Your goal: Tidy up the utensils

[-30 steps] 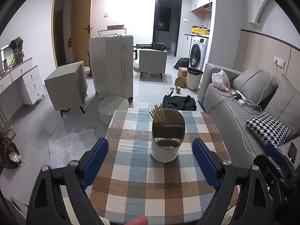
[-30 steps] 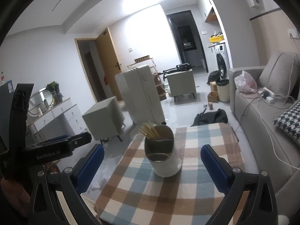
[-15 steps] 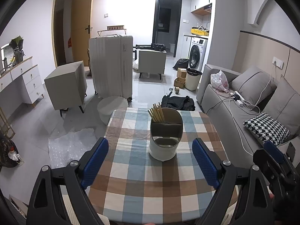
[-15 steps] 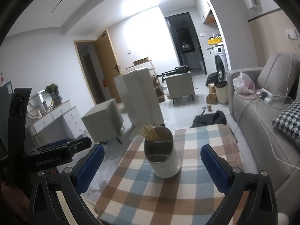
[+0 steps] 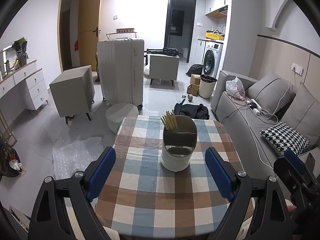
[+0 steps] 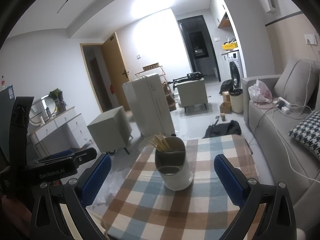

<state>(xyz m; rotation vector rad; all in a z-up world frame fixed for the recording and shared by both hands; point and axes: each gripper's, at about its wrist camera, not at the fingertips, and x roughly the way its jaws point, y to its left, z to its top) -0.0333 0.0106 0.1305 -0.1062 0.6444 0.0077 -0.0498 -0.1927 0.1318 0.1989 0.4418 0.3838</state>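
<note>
A white utensil holder (image 5: 176, 156) (image 6: 178, 176) stands on the checked tablecloth (image 5: 140, 190) (image 6: 210, 200), past the table's middle. A bundle of wooden chopsticks (image 5: 170, 122) (image 6: 160, 145) stands upright in its far left compartment; its near compartment looks empty. My left gripper (image 5: 160, 152) is open above the table's near side, with nothing between its blue pads (image 5: 102, 172). My right gripper (image 6: 162, 158) is open too, also short of the holder and holding nothing. Each gripper shows at the edge of the other's view: the right gripper (image 5: 296, 172) low on the right, the left gripper (image 6: 60, 166) low on the left.
A grey sofa (image 5: 250, 124) with a houndstooth cushion (image 5: 284, 138) and cables runs along the table's right side. Beyond the far edge stand a round white stool (image 5: 122, 114), a pale suitcase (image 5: 122, 70) and a grey cabinet (image 5: 72, 90). Bubble wrap (image 5: 76, 156) lies on the floor at left.
Hardly anything: both grippers stay open and the holder has not moved. A fingertip at the bottom edge of the left wrist view is gone.
</note>
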